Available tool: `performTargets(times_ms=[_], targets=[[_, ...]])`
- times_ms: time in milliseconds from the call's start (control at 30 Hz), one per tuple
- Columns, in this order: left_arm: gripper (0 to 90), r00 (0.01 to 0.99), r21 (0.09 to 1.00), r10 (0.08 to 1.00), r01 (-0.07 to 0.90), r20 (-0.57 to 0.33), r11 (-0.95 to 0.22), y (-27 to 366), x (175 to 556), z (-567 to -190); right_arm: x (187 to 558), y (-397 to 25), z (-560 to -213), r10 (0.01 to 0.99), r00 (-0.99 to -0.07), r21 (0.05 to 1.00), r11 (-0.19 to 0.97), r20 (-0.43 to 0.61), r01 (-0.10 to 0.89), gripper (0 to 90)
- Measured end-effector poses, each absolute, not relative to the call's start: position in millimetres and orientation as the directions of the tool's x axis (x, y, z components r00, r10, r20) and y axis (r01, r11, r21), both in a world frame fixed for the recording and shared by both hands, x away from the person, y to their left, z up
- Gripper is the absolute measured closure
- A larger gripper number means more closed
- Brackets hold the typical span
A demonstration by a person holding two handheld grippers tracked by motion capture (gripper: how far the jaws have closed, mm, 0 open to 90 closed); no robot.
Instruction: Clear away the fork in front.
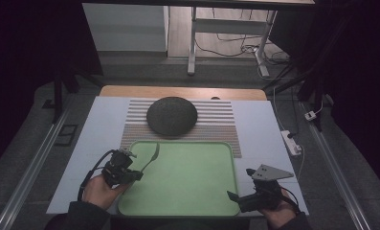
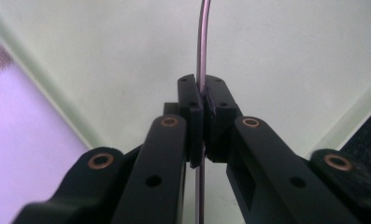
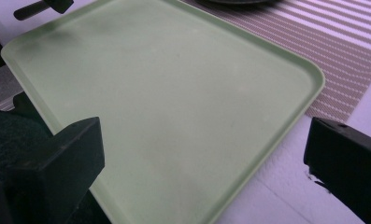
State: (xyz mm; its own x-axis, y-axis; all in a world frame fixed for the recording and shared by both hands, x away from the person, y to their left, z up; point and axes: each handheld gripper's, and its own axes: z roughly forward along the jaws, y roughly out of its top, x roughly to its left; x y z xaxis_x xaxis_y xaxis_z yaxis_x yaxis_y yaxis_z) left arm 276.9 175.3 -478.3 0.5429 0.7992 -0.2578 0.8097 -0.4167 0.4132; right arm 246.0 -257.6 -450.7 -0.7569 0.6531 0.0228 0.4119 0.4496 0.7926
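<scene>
A thin, curved metal utensil (image 1: pixel 151 155), possibly a fork though its end is too small to tell, stands pinched edge-on above the near-left part of the green tray (image 1: pixel 197 191).

**Three cameras, one green tray**

The high view looks forward and down from the person's side of the table, far enough back to take in the whole green tray (image 1: pixel 187 191), the striped mat (image 1: pixel 221 125) at 12 o'clock of it, and the floor beyond.

The left gripper view rides on the left gripper (image 1: pixel 139 175) at the tray's 9 o'clock, very near, looking along its jaws across pale tray floor (image 2: pixel 276 56).

The right gripper view sits at the tray's 4 o'clock on the right gripper (image 1: pixel 240 184), low and close, facing toward 10 o'clock over the tray (image 3: pixel 174 107) to the mat (image 3: pixel 342 56).

All three views share the tray.
</scene>
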Motion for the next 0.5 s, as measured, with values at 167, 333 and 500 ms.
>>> performTargets(times_ms=[167, 333, 500], targets=[[86.3, 0.469, 0.374, 0.844, 0.855, -0.261, -0.359, 175, 277, -486, 241, -264, -451, 0.661, -0.750, 0.780, 0.455, 0.029, 0.431, 0.0], [86.3, 0.405, 0.327, 0.870, 0.893, -0.280, -0.310, 179, 281, -495, 234, -267, -451, 0.667, -0.745, 0.780, 0.455, 0.021, 0.429, 0.0], [86.2, 0.366, 0.280, 0.890, 0.915, -0.274, -0.290, 181, 287, -505, 233, -270, -452, 0.667, -0.744, 0.774, 0.453, 0.034, 0.442, 0.0]])
